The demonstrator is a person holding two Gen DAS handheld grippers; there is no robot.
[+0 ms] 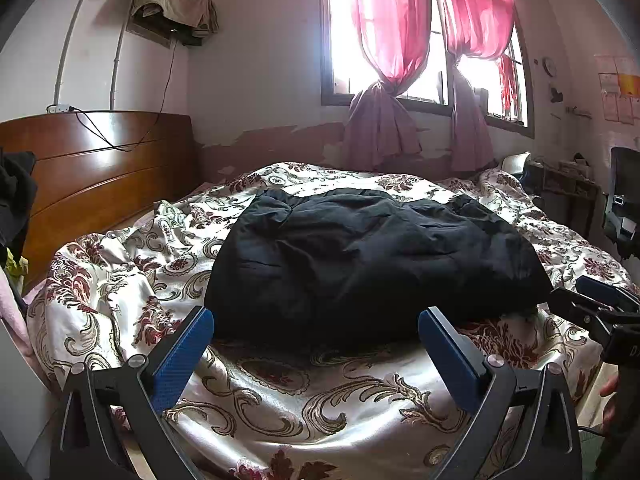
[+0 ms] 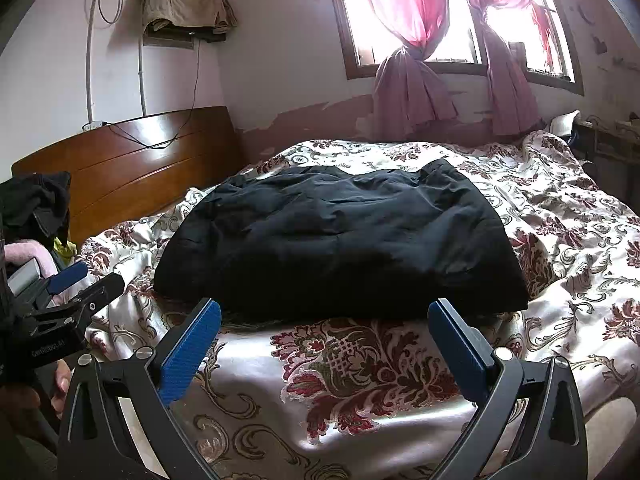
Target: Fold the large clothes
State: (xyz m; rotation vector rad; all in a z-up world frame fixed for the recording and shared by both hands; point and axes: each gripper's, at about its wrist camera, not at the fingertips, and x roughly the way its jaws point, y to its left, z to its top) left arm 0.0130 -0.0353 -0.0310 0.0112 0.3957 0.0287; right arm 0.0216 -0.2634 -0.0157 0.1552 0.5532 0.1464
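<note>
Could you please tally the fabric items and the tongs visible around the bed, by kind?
Black garment on the bed: 1
Floral bedspread: 1
Pink curtains: 2
Tongs, both open: 2 (left tongs, right tongs)
Total: 6

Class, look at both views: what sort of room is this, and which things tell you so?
Most likely a home bedroom: a bed under a patterned bedspread, a wooden headboard against the wall, and pink curtains knotted at the window.

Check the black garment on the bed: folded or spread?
Folded, by the look of it. The black garment lies as a compact puffy block on the floral bedspread, no sleeves splayed out. Both grippers open, clear of it.
</note>
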